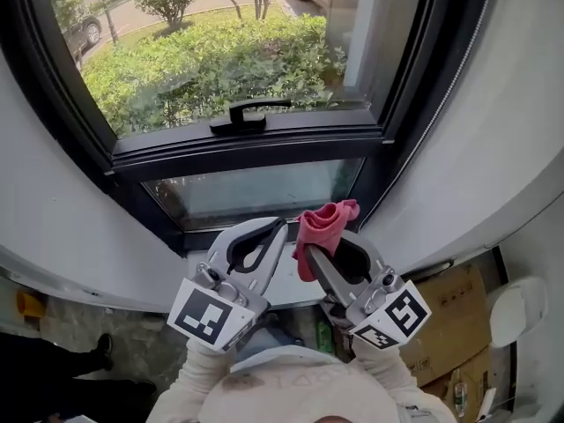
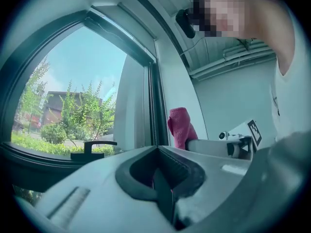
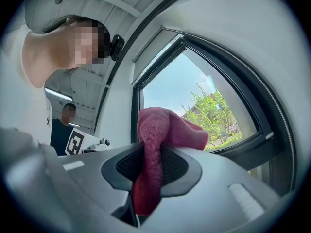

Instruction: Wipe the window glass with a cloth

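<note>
Pink-red cloth [image 1: 326,222] was pinched between the jaws of the right gripper [image 1: 314,252]. In the right gripper view the jaws were closed tightly on the cloth [image 3: 154,149]: one bunch stood up above the tips and one end hung down on the near side between them. In the head view the cloth was in front of the lower right corner of the window, just beside the black frame [image 1: 247,144], close to the lower glass pane [image 1: 256,192]. I could not tell whether it touched the glass.

To the left, just beside it, was the left gripper [image 1: 279,227]. Its jaws were pressed together with nothing between them, which the left gripper view [image 2: 158,149] showed clearly; in that view the cloth [image 2: 181,126] stood to the right, behind the jaws.

Above the lower pane was the bigger upper pane [image 1: 229,51], with a black handle [image 1: 247,115] on its bottom rail. Green bushes were visible outside through the glass. On the floor at the near right a cardboard box [image 1: 451,320] lay against the white wall.
</note>
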`<state>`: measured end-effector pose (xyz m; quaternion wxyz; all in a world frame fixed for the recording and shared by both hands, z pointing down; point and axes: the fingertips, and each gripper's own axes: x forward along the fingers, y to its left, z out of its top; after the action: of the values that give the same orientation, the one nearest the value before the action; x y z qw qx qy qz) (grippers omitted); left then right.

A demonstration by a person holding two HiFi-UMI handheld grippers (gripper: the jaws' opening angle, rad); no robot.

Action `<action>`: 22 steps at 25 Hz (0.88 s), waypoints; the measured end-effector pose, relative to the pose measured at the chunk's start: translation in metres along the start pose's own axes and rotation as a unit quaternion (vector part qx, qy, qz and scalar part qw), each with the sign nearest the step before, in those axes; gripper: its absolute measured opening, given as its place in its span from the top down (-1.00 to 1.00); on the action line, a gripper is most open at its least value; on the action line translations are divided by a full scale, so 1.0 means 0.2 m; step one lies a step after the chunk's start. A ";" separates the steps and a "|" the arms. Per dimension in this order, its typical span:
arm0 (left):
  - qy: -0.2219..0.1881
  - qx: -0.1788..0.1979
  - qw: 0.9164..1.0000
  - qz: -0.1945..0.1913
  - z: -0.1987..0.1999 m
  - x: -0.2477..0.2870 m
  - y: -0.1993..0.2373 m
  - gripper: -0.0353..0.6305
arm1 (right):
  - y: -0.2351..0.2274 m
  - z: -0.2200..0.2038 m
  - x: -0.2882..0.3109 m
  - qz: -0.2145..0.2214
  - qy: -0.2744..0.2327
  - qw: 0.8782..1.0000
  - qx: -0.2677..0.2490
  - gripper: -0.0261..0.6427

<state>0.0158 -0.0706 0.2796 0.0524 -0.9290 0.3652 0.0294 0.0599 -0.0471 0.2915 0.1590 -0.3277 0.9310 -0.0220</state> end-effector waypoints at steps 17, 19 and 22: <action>-0.027 -0.025 0.999 -0.010 -0.05 0.17 0.52 0.89 | -0.35 0.28 0.79 0.009 0.018 0.995 -0.094 0.60; -0.021 -0.027 0.999 0.002 -0.06 0.18 0.55 0.89 | -0.40 0.39 0.90 0.013 0.011 0.994 -0.111 0.61; -0.026 -0.025 0.999 0.019 -0.04 0.21 0.59 0.89 | -0.49 0.58 1.05 0.014 0.000 0.991 -0.136 0.61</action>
<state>-0.0342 -0.1855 0.2738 0.0379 -0.9218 0.3805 0.0638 0.0004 -0.2453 0.1374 0.1137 -0.3329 0.9300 0.1070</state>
